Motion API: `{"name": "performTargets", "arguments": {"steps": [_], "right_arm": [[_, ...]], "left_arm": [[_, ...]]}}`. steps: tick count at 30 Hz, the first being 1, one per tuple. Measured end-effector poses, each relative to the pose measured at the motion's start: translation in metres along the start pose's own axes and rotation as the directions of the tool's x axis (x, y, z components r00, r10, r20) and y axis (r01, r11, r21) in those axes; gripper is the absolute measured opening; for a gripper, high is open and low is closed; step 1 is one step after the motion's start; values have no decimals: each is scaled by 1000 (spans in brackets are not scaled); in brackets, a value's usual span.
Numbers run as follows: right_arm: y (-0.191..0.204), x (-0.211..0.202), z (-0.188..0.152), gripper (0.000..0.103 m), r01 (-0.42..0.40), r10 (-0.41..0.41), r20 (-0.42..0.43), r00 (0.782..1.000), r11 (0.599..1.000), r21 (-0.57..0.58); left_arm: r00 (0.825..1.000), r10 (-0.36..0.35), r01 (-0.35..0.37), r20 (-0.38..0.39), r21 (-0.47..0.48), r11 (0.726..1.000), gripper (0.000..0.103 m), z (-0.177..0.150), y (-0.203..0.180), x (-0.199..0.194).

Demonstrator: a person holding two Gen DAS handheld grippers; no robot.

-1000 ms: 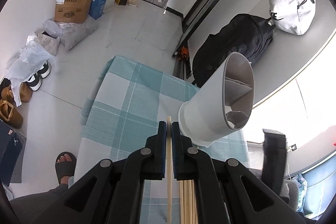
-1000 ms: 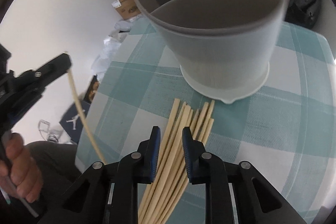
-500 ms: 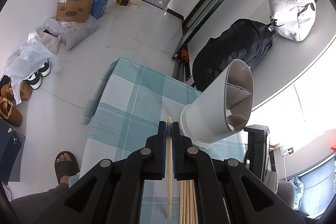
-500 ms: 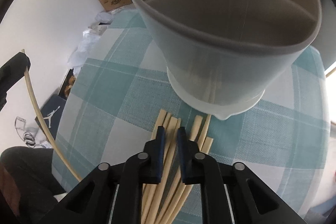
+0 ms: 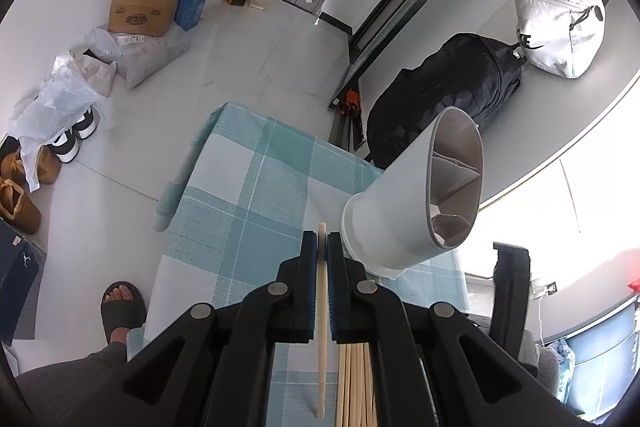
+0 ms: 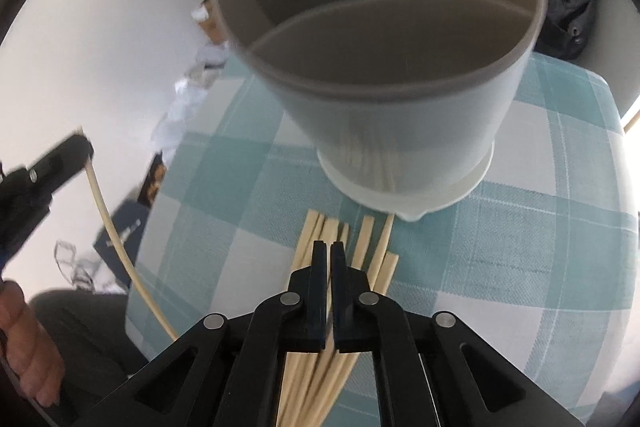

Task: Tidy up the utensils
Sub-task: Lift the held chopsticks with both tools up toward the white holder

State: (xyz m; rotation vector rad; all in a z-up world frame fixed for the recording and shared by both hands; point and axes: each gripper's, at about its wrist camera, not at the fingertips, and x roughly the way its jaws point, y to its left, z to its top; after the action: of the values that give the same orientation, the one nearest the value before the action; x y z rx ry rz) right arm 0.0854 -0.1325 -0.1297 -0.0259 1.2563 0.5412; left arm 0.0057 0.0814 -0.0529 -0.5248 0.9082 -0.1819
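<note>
Right gripper [image 6: 329, 247] having narrowed since a second ago, now pinching one pale wooden chopstick [image 6: 330, 293] from the fanned bundle [image 6: 372, 251] lying on teal checked woven cloth [image 6: 520, 247], left gripper [image 5: 322, 239] still clamping a single slender chopstick [image 5: 321, 343], smooth grey-white divided round holder [image 6: 400, 99] standing just beyond the bundle.

A black backpack [image 5: 452, 95] is leaning beside a white bag [image 5: 560, 27]; cardboard boxes [image 5: 144, 9] and shoes [image 5: 74, 135] are sitting well apart from it.

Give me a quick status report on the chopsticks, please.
Left tongs shut on one chopstick. Right tongs shut at chopstick pile. Holder upright, unobstructed.
</note>
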Motion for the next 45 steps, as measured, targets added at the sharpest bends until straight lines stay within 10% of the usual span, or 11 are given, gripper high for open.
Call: {"name": "performTargets", "arguments": {"steps": [25, 32, 45], "right_arm": [[31, 35, 28, 5, 176, -181, -44, 983, 979, -99], [12, 6, 18, 4, 30, -32, 85, 996, 999, 23], [23, -91, -30, 3, -67, 103, 488, 866, 994, -91]], "left_arm": [[1000, 13, -13, -3, -3, 1000, 1, 0, -1, 1], [1000, 20, -21, 22, 48, 999, 1, 0, -13, -6], [999, 14, -20, 33, 192, 981, 1, -10, -53, -19]]}}
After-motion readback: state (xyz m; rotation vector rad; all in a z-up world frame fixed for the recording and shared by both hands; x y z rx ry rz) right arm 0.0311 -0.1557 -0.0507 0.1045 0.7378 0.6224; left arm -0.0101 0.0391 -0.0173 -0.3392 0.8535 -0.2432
